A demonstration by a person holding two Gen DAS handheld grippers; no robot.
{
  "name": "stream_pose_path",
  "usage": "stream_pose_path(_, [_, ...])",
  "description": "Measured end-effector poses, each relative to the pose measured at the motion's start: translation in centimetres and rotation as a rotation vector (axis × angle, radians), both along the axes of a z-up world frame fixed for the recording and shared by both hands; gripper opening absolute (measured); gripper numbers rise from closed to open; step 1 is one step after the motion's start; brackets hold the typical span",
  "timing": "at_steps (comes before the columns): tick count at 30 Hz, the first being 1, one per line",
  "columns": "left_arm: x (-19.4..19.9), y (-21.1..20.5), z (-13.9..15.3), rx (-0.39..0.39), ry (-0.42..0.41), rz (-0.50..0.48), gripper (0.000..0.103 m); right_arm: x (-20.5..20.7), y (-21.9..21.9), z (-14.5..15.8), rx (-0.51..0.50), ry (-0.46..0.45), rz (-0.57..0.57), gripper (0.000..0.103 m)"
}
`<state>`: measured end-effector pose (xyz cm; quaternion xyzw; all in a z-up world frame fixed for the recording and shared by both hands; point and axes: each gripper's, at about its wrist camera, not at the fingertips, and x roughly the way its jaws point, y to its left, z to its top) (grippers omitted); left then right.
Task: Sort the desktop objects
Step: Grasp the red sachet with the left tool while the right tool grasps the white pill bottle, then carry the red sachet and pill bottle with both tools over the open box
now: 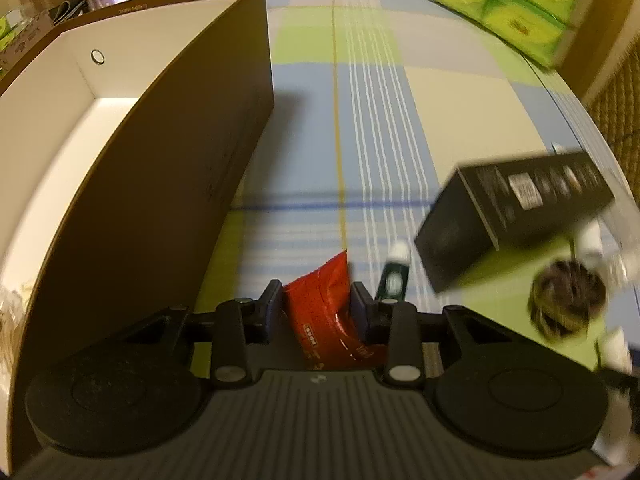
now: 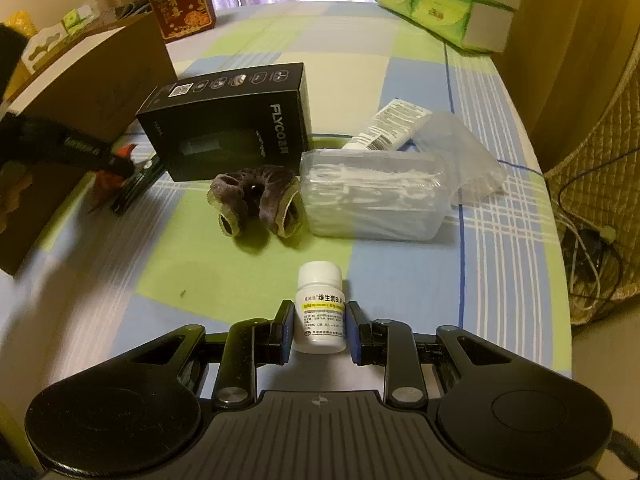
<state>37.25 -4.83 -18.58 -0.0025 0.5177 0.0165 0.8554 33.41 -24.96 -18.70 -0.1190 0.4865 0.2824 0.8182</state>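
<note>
My left gripper [image 1: 317, 302] is shut on a red foil packet [image 1: 320, 292], held above the checked tablecloth beside the brown box's outer wall [image 1: 180, 168]. In the right wrist view that gripper [image 2: 116, 166] shows at the left edge, with the red packet [image 2: 105, 184] hanging from it. A white pill bottle [image 2: 320, 304] stands upright on the cloth. My right gripper [image 2: 320, 328] is shut on it, pads against both of its sides.
A black FLYCO box [image 2: 232, 120], a dark purple scrunchie [image 2: 256, 200], a clear lidded container [image 2: 372, 200], a white tube [image 2: 392, 124] and a dark green tube [image 1: 394, 276] lie mid-table. Green tissue packs [image 2: 440, 0] are stacked far right. The brown box is white inside [image 1: 52, 128].
</note>
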Motion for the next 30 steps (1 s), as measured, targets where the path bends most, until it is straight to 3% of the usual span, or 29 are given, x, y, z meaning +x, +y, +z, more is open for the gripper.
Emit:
stream_pose_path(16, [-9.2, -1.3, 0.9, 0.01, 0.066, -0.13, 0.03, -1.6, 1.3, -0.3, -0.053, -0.039, 0.081, 0.024])
stream_pose_path(30, [-13.9, -0.5, 1.4, -0.01, 0.059, -0.112, 0.026, -5.1, 2.2, -0.2, -0.041, 0.01, 0.132, 0.024])
